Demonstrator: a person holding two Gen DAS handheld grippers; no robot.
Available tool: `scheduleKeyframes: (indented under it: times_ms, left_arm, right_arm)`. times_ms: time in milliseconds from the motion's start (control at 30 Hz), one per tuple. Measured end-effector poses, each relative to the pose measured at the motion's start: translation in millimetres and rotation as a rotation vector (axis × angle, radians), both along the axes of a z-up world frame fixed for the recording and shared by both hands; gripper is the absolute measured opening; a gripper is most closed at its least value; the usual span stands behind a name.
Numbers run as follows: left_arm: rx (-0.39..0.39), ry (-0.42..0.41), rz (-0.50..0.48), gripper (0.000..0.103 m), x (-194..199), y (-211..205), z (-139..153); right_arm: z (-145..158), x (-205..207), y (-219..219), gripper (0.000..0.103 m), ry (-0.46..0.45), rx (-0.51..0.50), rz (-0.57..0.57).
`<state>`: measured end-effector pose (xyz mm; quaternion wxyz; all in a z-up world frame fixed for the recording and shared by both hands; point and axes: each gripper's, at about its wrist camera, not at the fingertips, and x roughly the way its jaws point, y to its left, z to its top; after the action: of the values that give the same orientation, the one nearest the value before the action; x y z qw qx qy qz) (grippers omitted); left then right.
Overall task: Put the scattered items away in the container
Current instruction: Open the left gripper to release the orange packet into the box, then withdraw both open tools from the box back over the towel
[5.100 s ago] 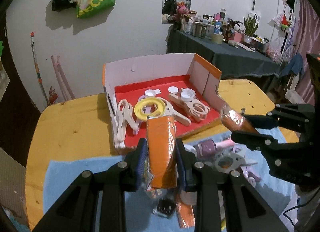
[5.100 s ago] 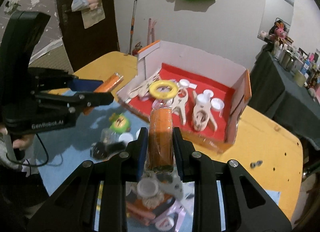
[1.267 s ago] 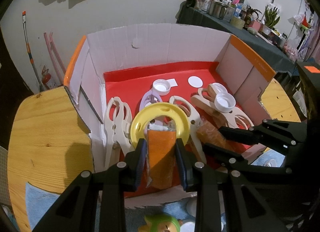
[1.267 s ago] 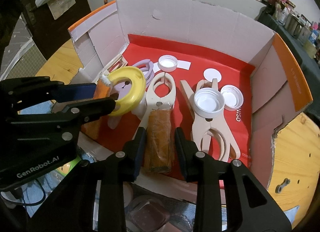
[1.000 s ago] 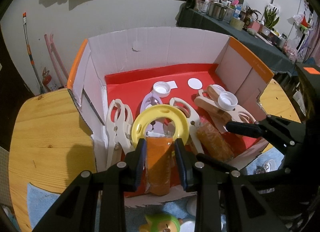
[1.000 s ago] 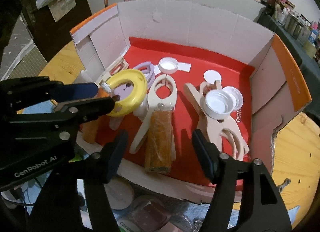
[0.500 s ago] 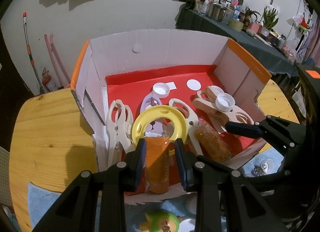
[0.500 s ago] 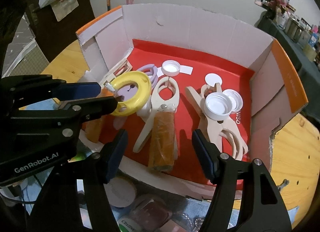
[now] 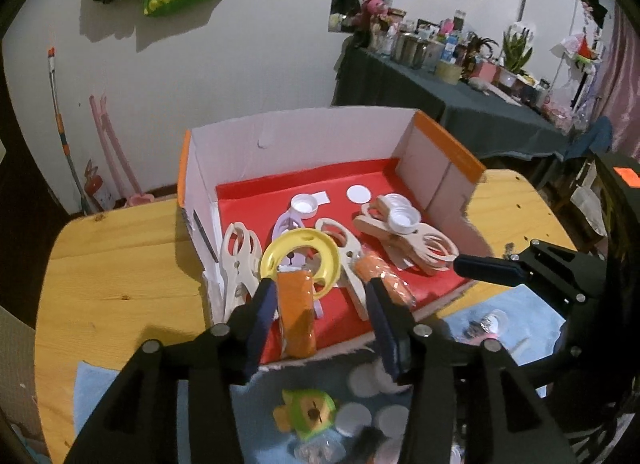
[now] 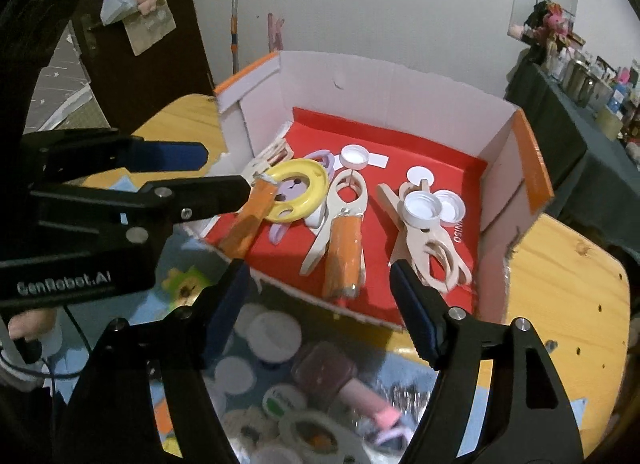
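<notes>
1. Your left claw [image 9: 320, 316] is spread wide with nothing gripped. The orange packet [image 9: 297, 314] sits between its fingers, lying in the front of the cardboard box [image 9: 304, 132] with its far end on the yellow ring [image 9: 300, 260]. From the right wrist view it looks tilted on the box's low front lip, though it's hard to tell if it's fully settled.

2. Your right claw [image 10: 320, 304] is wide open too, holding nothing. The second orange packet [image 10: 344, 260] lies flat on the red floor, partly over a wooden clip [image 10: 340, 216].

3. So the drop looks done on both sides. I'd pull each claw straight back and up so a finger doesn't drag a packet out over that low front edge.

4. If the left packet slides, nudge it deeper toward the ring before leaving.

5. Next targets are on the blue cloth [image 9: 96, 380] on the counter [image 9: 112, 264]: the green toy [image 9: 310, 416], white caps [image 10: 276, 332] and the pink bottle [image 10: 344, 384]. Take the toy with the left, since it's right under that claw.
</notes>
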<state>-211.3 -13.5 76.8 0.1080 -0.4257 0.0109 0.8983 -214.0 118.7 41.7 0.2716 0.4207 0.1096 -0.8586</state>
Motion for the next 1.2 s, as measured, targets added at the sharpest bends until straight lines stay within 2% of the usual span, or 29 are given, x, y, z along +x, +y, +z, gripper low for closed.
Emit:
scheduleKeyframes:
  times_ms: [100, 200, 333, 500, 600, 833, 1067, 1200]
  left_arm:
    - [0.005, 0.018, -0.015, 0.059, 15, -1, 8]
    - [0.001, 0.032, -0.030, 0.065, 30, -3, 13]
    - [-0.010, 0.035, -0.059, 0.070, 52, -4, 13]
    - [-0.026, 0.017, -0.166, 0.078, 80, -1, -1]
    - [-0.062, 0.011, -0.194, 0.078, 91, -1, -15]
    - [-0.092, -0.019, -0.258, 0.078, 110, -5, -45]
    - [-0.133, -0.035, -0.329, 0.078, 123, 2, -69]
    - [-0.124, -0.058, -0.345, 0.078, 123, 5, -78]
  right_arm:
    - [8, 13, 6, 0.073, 0.014, -0.014, 0.000]
    - [19, 31, 14, 0.079, 0.043, -0.024, 0.004]
    - [33, 58, 28, 0.079, 0.078, -0.041, -0.001]
    - [40, 91, 50, 0.083, 0.106, -0.052, -0.025]
    - [35, 106, 60, 0.084, 0.105, -0.046, -0.046]
    - [14, 135, 73, 0.084, 0.074, -0.032, -0.072]
    - [-17, 148, 85, 0.084, 0.011, -0.011, -0.122]
    - [-25, 151, 92, 0.084, -0.012, -0.030, -0.144]
